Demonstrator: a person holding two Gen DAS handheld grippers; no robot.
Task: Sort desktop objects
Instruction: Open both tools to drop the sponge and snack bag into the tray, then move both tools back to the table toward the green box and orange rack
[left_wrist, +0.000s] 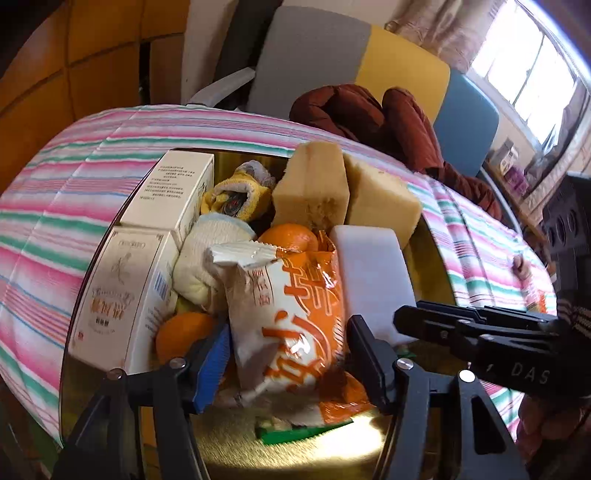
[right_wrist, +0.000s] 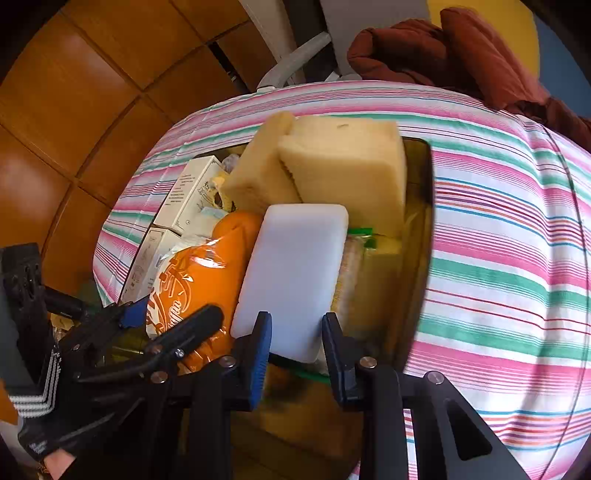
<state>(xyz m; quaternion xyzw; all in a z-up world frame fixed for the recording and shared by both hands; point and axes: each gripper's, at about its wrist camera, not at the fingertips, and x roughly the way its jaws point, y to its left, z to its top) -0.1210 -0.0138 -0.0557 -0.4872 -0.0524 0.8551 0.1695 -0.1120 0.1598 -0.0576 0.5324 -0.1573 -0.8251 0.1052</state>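
Inside the gold rectangular tray, the left gripper straddled an orange-and-white crinkly snack bag, jaws wide; the right gripper pinched a white rectangular foam block.

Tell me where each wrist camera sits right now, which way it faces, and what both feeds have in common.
Left wrist: on the left gripper, angled down into the gold tray; its fingers straddle the orange snack bag; the right gripper enters from the right.
Right wrist: on the right gripper, angled down at the same tray; its fingers bracket the white block; the left gripper and a gloved hand show at lower left.
Shared: the bag, the block, tan sponges, white boxes, striped cloth.
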